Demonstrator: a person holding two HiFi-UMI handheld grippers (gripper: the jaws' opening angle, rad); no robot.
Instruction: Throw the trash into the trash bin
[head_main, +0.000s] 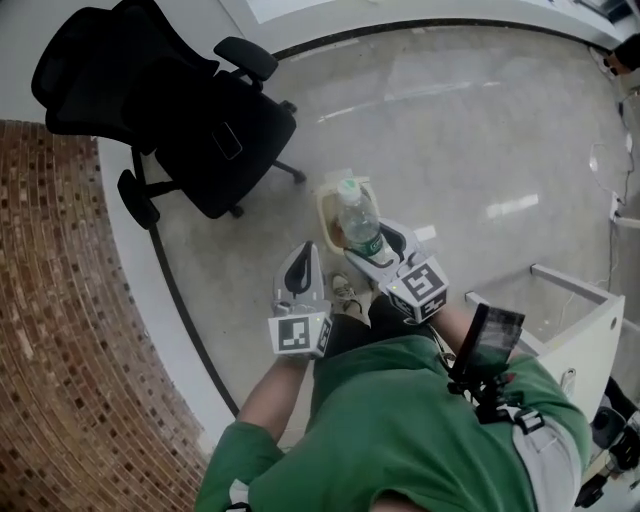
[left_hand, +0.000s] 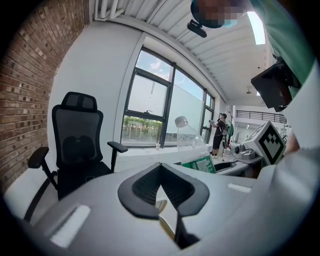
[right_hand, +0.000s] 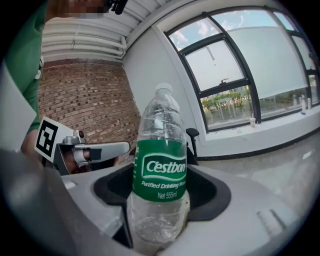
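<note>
A clear plastic water bottle (head_main: 357, 218) with a green label (right_hand: 160, 172) stands upright between the jaws of my right gripper (head_main: 372, 246), which is shut on its lower body (right_hand: 159, 210). In the head view the bottle hangs right above a small beige trash bin (head_main: 326, 207) on the floor; only the bin's rim shows behind it. My left gripper (head_main: 301, 268) is beside it on the left, a little nearer to me, shut with nothing in it (left_hand: 163, 194). The left gripper view shows the bottle (left_hand: 191, 141) off to the right.
A black office chair (head_main: 190, 110) stands on the pale floor to the left of the bin. A brick surface (head_main: 60, 300) lies at far left, a white open cabinet (head_main: 575, 320) at right. A person (left_hand: 220, 132) stands far off by the windows.
</note>
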